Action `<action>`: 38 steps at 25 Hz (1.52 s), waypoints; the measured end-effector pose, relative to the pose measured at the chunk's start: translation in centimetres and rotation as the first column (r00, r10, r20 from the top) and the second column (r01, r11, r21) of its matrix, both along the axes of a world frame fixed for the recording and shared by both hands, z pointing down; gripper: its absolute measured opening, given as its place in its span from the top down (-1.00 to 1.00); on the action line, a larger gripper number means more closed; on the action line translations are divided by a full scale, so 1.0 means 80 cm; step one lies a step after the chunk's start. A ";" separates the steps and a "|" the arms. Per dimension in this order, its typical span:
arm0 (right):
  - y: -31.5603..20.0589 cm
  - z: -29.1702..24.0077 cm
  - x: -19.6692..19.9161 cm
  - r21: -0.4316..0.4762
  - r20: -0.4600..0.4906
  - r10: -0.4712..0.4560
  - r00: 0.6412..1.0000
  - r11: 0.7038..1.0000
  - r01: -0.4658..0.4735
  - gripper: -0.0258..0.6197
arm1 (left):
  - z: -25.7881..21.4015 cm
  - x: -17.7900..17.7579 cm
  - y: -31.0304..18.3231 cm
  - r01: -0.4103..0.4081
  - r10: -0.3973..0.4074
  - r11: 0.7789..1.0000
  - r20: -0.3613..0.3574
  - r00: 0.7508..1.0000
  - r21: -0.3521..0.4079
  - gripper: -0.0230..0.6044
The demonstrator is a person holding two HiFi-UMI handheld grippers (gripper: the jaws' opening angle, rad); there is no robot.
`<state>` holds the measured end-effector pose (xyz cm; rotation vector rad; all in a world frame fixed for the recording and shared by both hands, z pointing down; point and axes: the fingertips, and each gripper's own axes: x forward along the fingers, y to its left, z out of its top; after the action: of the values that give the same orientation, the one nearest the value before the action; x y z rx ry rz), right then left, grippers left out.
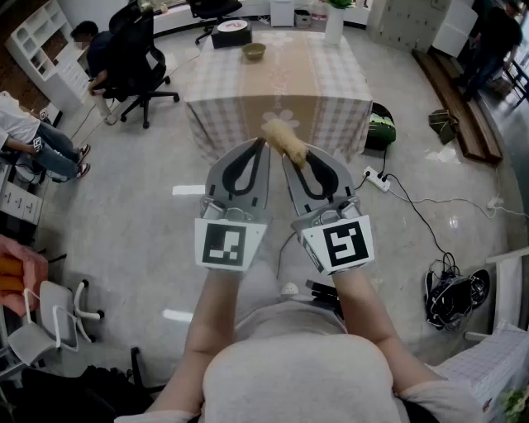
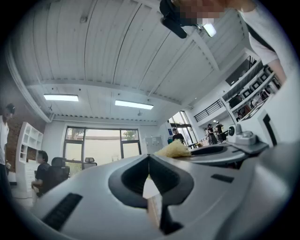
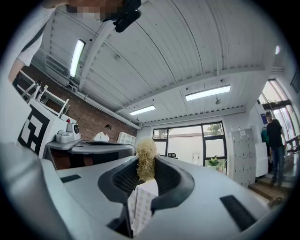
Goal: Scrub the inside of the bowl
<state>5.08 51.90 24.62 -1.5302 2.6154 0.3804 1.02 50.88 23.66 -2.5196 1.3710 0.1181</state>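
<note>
In the head view both grippers are held side by side at chest height, pointing at a table well ahead. My right gripper is shut on a tan fibrous scrubber that sticks out past its tips. The right gripper view shows the scrubber pinched between the jaws. My left gripper is shut with nothing in it, and its jaws meet in the left gripper view. In that view the scrubber shows to the right. A small olive bowl stands far off on the table, out of reach of both grippers.
The table wears a checked cloth and also carries a white vase and a plate on a dark box. An office chair and seated people are on the left. A power strip and cables lie on the floor to the right.
</note>
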 end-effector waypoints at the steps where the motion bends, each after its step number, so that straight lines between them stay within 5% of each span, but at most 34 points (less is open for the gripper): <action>1: -0.002 0.000 0.000 -0.001 -0.002 0.000 1.000 1.000 0.000 0.66 | 0.000 0.001 -0.003 0.000 0.000 1.000 0.001 1.000 -0.001 0.89; 15: -0.068 -0.003 -0.008 0.015 0.018 0.009 1.000 1.000 -0.009 0.67 | 0.010 -0.013 -0.073 -0.015 0.015 1.000 -0.004 1.000 -0.019 0.89; 38: -0.302 0.013 -0.054 -0.035 -0.028 -0.011 1.000 0.999 0.010 0.67 | 0.025 -0.063 -0.314 -0.022 0.022 0.998 -0.011 1.000 -0.051 0.89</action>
<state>0.79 27.74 25.65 -1.5327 2.6641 0.3598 -4.05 25.77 25.63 -2.5800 1.3677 0.1011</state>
